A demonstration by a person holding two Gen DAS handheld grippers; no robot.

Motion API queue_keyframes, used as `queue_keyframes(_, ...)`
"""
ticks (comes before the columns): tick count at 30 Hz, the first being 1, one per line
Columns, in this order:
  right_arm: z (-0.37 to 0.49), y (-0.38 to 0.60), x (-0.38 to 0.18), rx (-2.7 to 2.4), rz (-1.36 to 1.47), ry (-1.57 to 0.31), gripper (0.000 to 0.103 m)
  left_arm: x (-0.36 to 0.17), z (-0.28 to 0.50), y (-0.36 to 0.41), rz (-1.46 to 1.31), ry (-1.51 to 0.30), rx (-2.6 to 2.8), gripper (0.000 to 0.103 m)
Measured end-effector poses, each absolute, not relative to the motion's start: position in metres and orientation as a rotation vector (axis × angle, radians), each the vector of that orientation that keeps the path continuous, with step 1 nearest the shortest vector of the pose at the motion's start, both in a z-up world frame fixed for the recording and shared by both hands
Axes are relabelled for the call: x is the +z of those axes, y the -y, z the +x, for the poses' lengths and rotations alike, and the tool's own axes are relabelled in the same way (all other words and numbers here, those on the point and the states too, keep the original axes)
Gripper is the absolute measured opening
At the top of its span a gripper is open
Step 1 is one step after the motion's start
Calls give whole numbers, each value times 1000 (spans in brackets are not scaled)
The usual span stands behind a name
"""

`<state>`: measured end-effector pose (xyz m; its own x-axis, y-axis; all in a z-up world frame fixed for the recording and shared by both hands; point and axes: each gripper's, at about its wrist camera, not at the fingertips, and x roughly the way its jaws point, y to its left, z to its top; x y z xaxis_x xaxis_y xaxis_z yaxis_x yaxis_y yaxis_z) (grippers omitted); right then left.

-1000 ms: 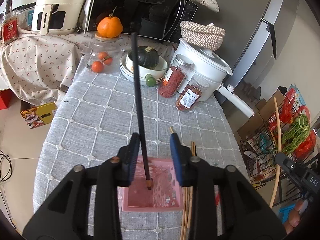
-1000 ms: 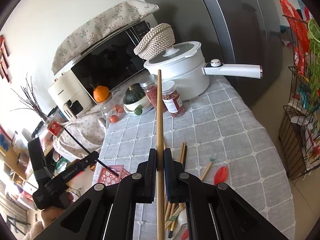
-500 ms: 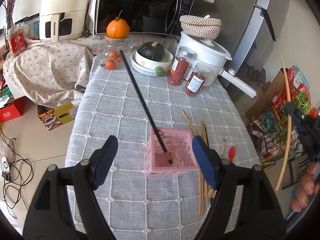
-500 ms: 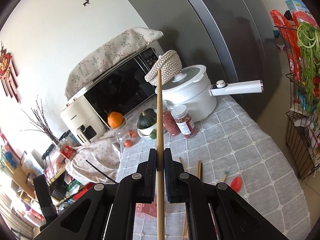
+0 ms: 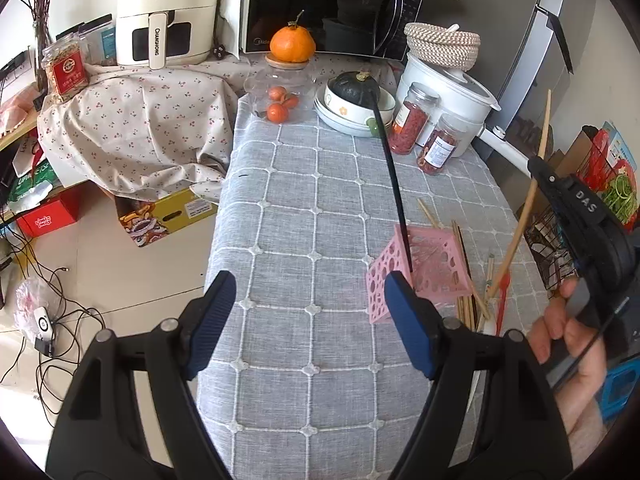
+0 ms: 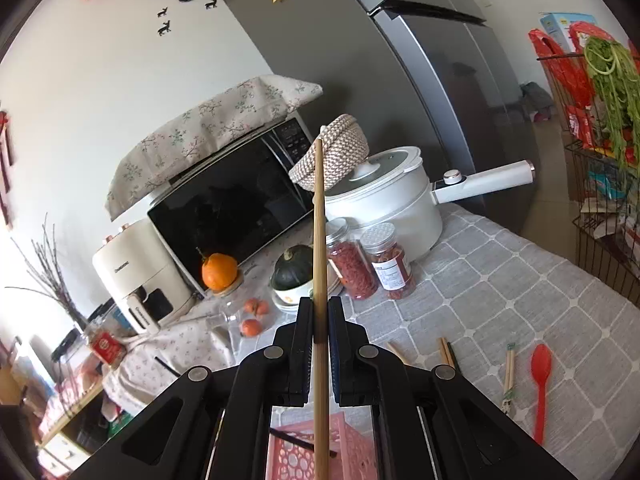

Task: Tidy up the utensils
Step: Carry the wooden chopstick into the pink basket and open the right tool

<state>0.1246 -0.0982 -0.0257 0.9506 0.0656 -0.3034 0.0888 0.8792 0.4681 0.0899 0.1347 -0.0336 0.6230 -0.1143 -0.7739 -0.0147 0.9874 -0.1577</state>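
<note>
One black chopstick (image 5: 394,176) stands in the single pink basket (image 5: 436,268) at lower right, its long axis leaning up toward the squash bowl (image 5: 352,110) at the frame's top. The left gripper (image 5: 310,318) hangs spread wide with nothing between its pads. The right gripper (image 6: 320,322) is clamped on one wooden chopstick (image 6: 319,240), pointing straight up the frame. Two spice jars (image 6: 386,260) stand by the white pot (image 6: 384,200); one red spoon (image 6: 541,380) lies lower right.
</note>
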Motion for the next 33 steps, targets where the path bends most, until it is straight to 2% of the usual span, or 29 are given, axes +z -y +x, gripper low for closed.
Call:
queue_keyframes(8, 130, 53, -47, -169, 370, -171, 7, -32, 84, -158, -184, -894, -64, 77)
queue_keyframes(22, 121, 25, -88, -169, 348, -243, 10, -32, 87, -155, -209, -898, -97, 77)
queue_keyframes(30, 118, 58, -54, -112, 357, -313, 43, -32, 89, -150, -223, -883, -99, 77)
queue_keyframes(32, 118, 66, -38, -107, 294, -324, 62, -32, 89, -150, -226, -883, -98, 77)
queue_keyframes(33, 118, 71, -31, -103, 266, -332, 65, -32, 89, -147, -231, -883, -101, 78)
